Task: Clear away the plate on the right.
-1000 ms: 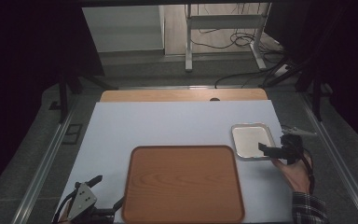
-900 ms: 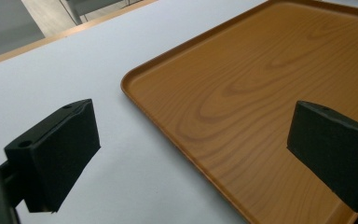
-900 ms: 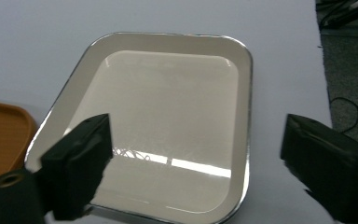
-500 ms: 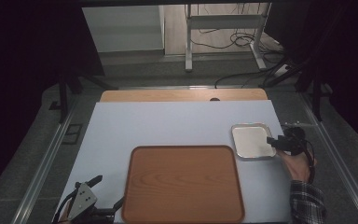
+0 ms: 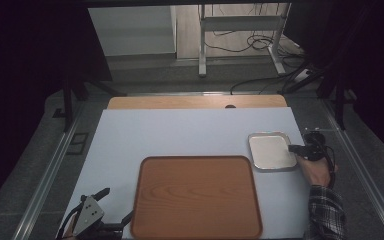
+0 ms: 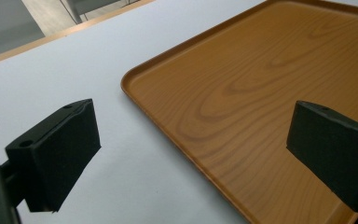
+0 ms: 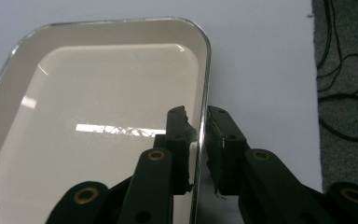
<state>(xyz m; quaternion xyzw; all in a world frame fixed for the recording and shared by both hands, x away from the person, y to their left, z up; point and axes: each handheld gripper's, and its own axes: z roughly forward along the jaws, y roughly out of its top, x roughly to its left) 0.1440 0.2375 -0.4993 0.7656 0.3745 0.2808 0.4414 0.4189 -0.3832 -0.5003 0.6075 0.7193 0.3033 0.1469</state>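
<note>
A small white metal-rimmed tray [image 5: 271,150] lies at the right of the white table, just beyond the right far corner of a large wooden tray [image 5: 195,200]. My right gripper [image 5: 294,148] comes in from the right and its jaws have just been closing. In the right gripper view the right gripper [image 7: 198,112] pinches the small tray's [image 7: 98,116] right rim between its pads. My left gripper [image 5: 116,204] rests at the near left, open. In the left gripper view the left gripper [image 6: 193,123] straddles the wooden tray's [image 6: 261,84] left edge without touching it.
The white table top [image 5: 180,135] has a wooden strip [image 5: 195,102] along its far edge. Grey floor with cables [image 7: 345,93] lies right of the table's edge, close to the small tray. A metal frame stand [image 5: 240,35] is far behind.
The right hand slid a little to the right and farther along the small tray's side. Its jaws went from wide open to pinched on the right rim. The left gripper stayed put.
</note>
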